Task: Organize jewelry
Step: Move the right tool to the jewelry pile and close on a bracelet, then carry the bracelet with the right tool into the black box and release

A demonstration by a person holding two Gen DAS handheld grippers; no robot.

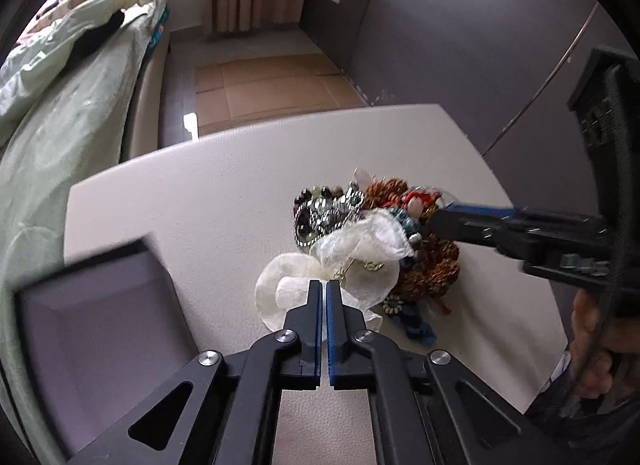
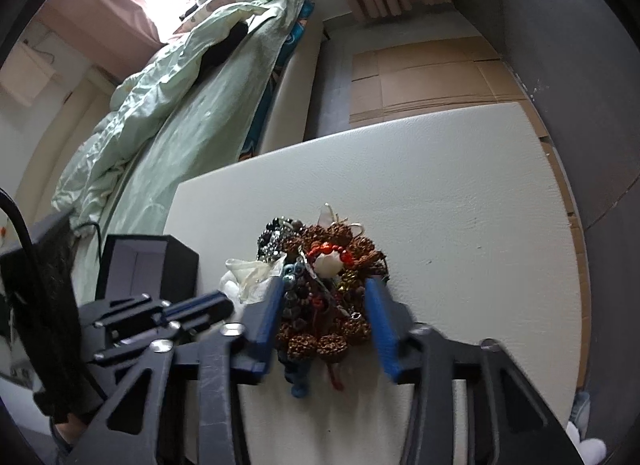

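Observation:
A tangled jewelry heap [image 1: 400, 225] [image 2: 328, 289] of brown seed-bead bracelets, red and blue beads and silver pieces lies on the white table [image 1: 200, 185] [image 2: 460, 205]. A sheer white pouch [image 1: 288, 289] [image 2: 248, 277] lies against the heap's left side. My left gripper [image 1: 324, 285] [image 2: 228, 305] is shut, its tips pinched into the pouch fabric. My right gripper [image 2: 324, 293] [image 1: 430, 223] straddles the heap, both blue pads against its sides. An open dark box [image 1: 100, 325] [image 2: 136, 265] with grey lining stands to the left.
A bed with a pale green quilt [image 1: 60, 105] [image 2: 160, 105] runs along the table's left side. Flattened cardboard [image 1: 272, 85] [image 2: 420, 77] lies on the floor beyond the far edge. A dark wall [image 1: 440, 25] stands to the right. A hand [image 1: 592, 345] holds the right gripper.

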